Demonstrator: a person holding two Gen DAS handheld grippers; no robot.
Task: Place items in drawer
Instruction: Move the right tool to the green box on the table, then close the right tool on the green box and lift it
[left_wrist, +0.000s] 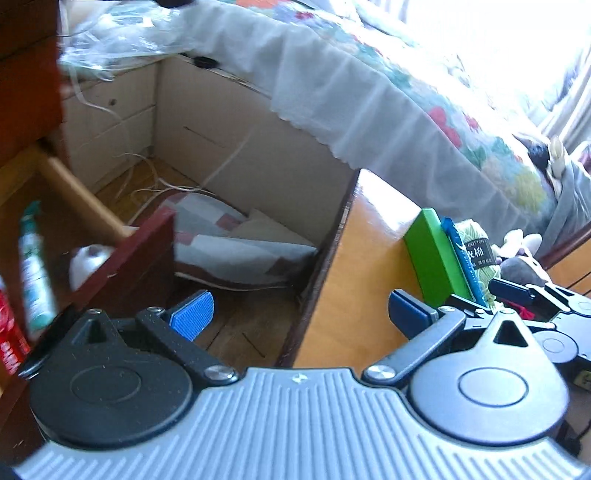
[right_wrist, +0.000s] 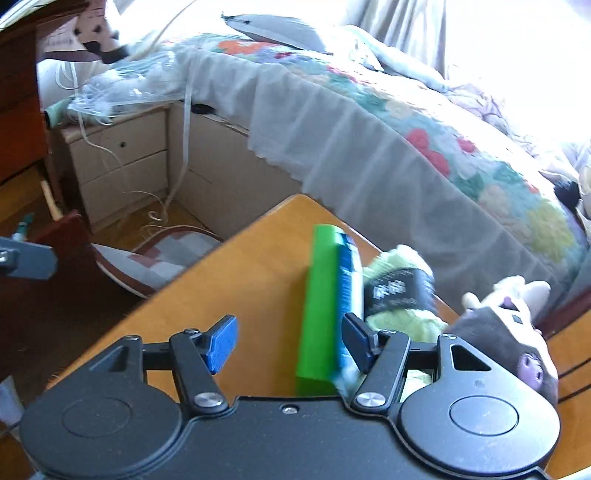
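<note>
Your open drawer (left_wrist: 144, 254) holds a tube (left_wrist: 35, 273) and white bottle (left_wrist: 86, 264); your left gripper (left_wrist: 299, 314) and right gripper (right_wrist: 288, 345) gape, gripping nothing

Drawer (left_wrist: 48, 229) cut off at the left edge, contents smeared: tube (left_wrist: 35, 273) label unreadable. Green box (right_wrist: 319, 306) and blue pack (right_wrist: 347, 295) motion-blurred. Plush toy (right_wrist: 506, 332) partly behind the right tool (right_wrist: 290, 345).

bed: floral quilt (right_wrist: 461, 155) | floor: patchwork cushion (right_wrist: 162, 262) | bedside cabinet (right_wrist: 122, 162)
</note>
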